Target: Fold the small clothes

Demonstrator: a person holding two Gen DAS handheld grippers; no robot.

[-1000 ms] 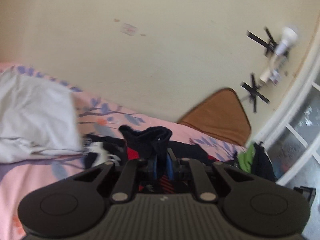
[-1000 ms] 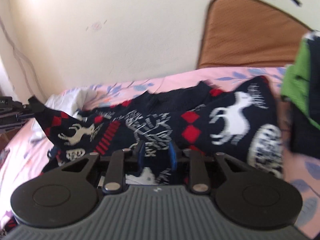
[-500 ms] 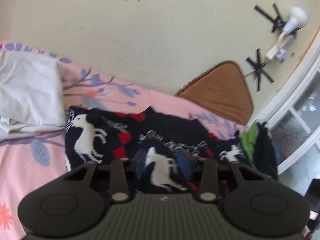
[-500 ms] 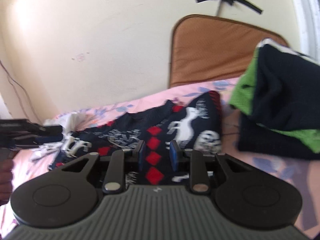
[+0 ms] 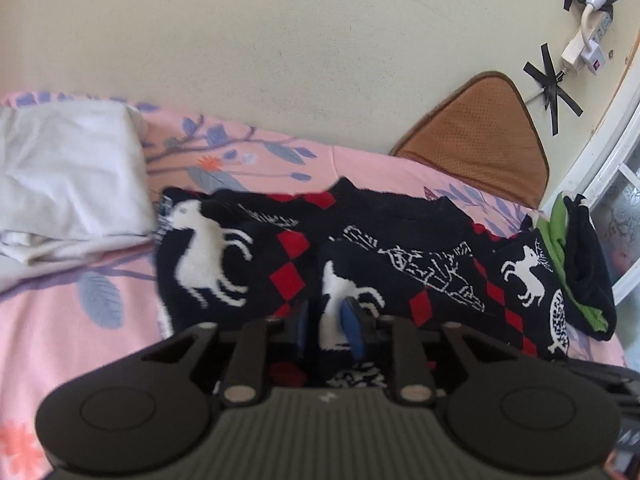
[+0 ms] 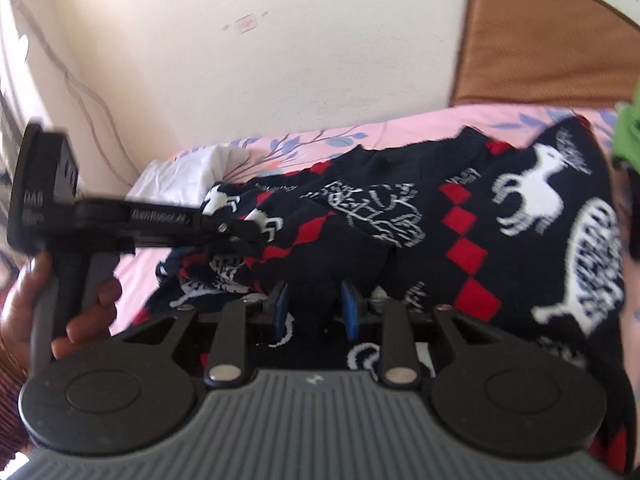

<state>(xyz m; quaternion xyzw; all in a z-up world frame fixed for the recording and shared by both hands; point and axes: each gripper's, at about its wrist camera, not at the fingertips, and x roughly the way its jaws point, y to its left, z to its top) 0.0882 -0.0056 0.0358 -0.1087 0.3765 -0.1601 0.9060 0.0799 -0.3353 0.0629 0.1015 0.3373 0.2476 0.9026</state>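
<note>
A dark navy sweater (image 5: 360,248) with white reindeer and red diamonds lies spread on the pink floral bed sheet (image 5: 72,320); it also shows in the right wrist view (image 6: 460,216). My left gripper (image 5: 329,326) is shut on a fold of the sweater's near edge. My right gripper (image 6: 314,308) has sweater fabric between its blue pads, with the jaws a little apart. The left gripper also shows from the side in the right wrist view (image 6: 240,236), pinching the sweater's left part.
A white folded cloth (image 5: 68,184) lies at the left of the bed. A green and dark garment pile (image 5: 576,260) sits at the right, by a window frame (image 5: 600,152). A brown cushion (image 5: 480,136) leans on the cream wall.
The sweater was held up bunched a second ago; now it lies spread flat on the bed. Both grippers came down to its near edge, and the left jaws closed on a fold.
</note>
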